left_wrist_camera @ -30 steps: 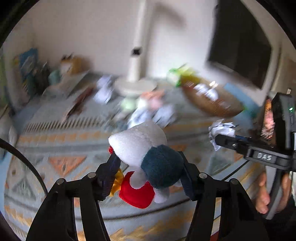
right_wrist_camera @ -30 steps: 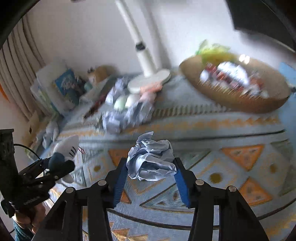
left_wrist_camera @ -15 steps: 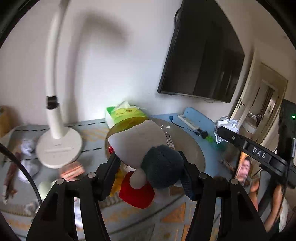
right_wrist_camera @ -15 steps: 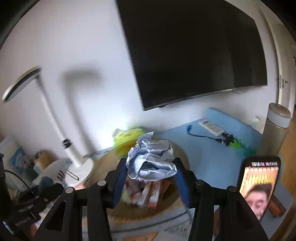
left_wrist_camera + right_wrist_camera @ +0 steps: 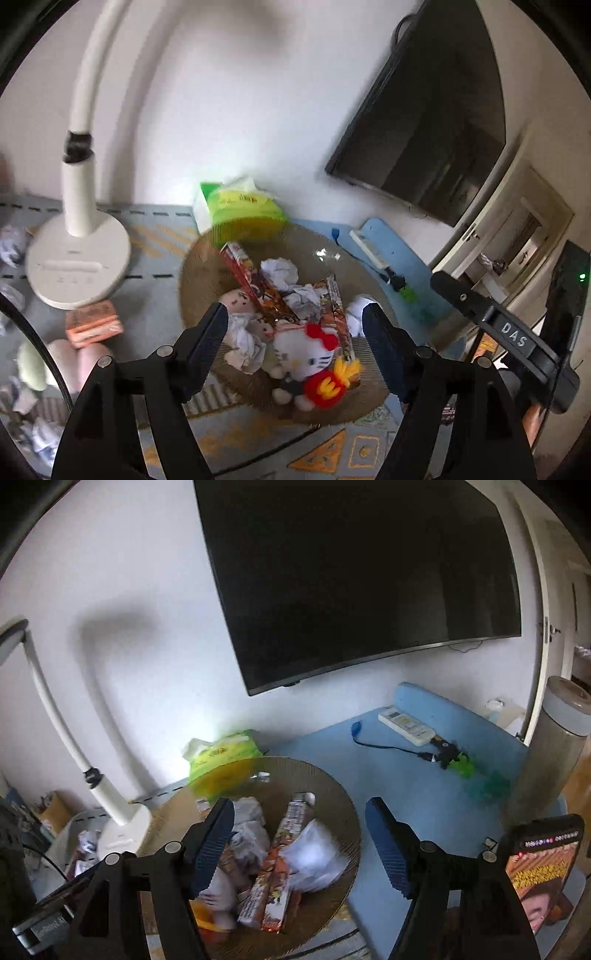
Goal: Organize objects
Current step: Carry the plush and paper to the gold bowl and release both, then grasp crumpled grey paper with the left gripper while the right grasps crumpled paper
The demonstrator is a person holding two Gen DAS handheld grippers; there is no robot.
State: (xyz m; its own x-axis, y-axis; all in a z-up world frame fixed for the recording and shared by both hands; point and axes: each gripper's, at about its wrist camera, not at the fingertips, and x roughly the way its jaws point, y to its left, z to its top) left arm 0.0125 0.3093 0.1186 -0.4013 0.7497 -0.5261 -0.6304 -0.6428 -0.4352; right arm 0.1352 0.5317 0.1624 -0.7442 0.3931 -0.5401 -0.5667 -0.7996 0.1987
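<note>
The woven basket (image 5: pixel 207 258) sits on the worktop beside the white lamp base (image 5: pixel 79 266). Inside the basket lie a white cat plush (image 5: pixel 306 354), a plush with a red cap (image 5: pixel 325 386) and a crumpled paper ball (image 5: pixel 314 853). Above it, the left gripper (image 5: pixel 295 325) and right gripper (image 5: pixel 300 823) have just spread apart, nothing between their jaws.

Plush toy (image 5: pixel 303 354): lower body lost among other items in the basket (image 5: pixel 207 258).
Crumpled paper (image 5: pixel 314 853): smeared by blur, outline unclear.
Snack packets (image 5: pixel 284 853): print unreadable.
Tissue pack (image 5: pixel 240 206): front overlapped by basket rim.
Lamp (image 5: pixel 79 206): head cut off by the upper edge.
Phone (image 5: pixel 535 871): lower part behind gripper arm.
Clutter (image 5: pixel 33 369) at left edge: blurred, unidentifiable.
</note>
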